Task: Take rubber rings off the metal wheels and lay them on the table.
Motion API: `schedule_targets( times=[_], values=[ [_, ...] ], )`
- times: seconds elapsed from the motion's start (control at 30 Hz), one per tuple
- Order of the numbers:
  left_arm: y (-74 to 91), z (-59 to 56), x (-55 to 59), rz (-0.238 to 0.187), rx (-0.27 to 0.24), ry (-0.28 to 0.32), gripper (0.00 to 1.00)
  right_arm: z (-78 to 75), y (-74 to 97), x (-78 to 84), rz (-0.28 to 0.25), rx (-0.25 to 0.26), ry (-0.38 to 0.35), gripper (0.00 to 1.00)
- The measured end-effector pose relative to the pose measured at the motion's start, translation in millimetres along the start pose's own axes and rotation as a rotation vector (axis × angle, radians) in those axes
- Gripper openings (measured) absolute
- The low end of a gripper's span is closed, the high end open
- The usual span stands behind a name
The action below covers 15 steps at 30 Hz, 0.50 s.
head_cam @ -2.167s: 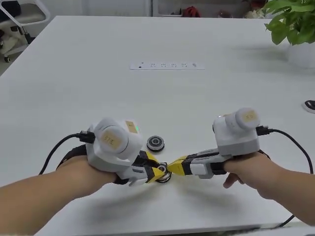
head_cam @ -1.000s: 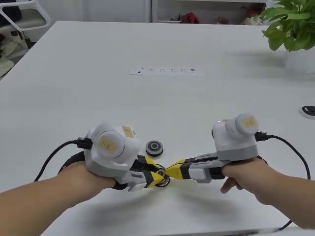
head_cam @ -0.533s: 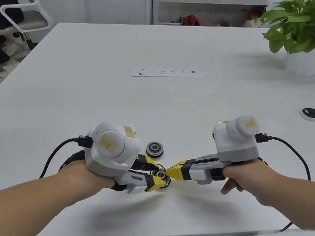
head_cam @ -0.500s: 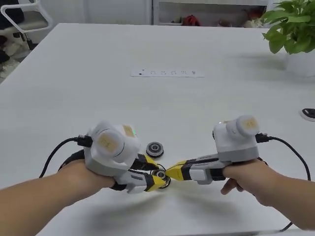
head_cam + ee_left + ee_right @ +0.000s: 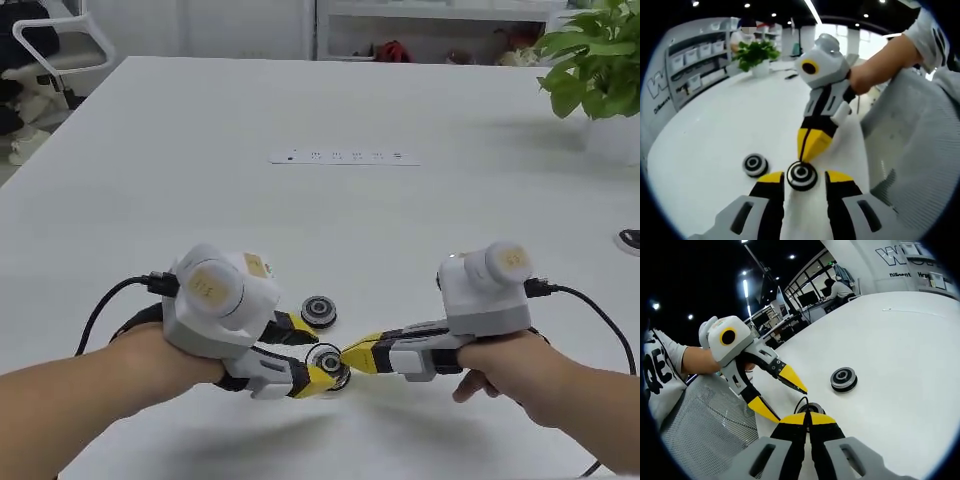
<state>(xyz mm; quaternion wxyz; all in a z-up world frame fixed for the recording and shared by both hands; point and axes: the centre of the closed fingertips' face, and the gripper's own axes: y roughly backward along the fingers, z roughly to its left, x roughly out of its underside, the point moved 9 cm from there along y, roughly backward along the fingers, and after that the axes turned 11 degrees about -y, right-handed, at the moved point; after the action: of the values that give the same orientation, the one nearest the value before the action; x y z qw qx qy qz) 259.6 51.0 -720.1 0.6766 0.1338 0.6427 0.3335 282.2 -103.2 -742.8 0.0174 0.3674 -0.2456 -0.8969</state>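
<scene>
power strip (image 5: 343,157), potted plant (image 5: 592,55), office chair (image 5: 50,48)

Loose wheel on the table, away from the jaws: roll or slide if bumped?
The loose wheel lies flat, so it probably slides rather than rolls. Its black rubber ring likely grips the table. Metal hub: probably heavy for its size.

Left gripper (image 5: 312,353): jaws spread apart, yellow tips aimed to the person's right.
Right gripper (image 5: 346,356): jaws pressed together, yellow tips aimed to the person's left, their point reaching just in front of the left gripper's open gap.
Left hand (image 5: 165,357): closed round the gripper's handle, knuckles up.
Right hand (image 5: 510,366): closed round its handle, fingers curled beneath.
Forearms (image 5: 60,412): bare, entering from the lower corners and converging toward the middle.
</scene>
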Motion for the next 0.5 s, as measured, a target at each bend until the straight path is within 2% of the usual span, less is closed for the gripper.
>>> schedule_targets(
  times=[0.5],
  values=[
    [23.7,-0.6,0.1,-0.010,-0.014,0.007,0.41,4.5,2.5,-3.2,0.000,-0.007,0.010,0.00]
  ],
)
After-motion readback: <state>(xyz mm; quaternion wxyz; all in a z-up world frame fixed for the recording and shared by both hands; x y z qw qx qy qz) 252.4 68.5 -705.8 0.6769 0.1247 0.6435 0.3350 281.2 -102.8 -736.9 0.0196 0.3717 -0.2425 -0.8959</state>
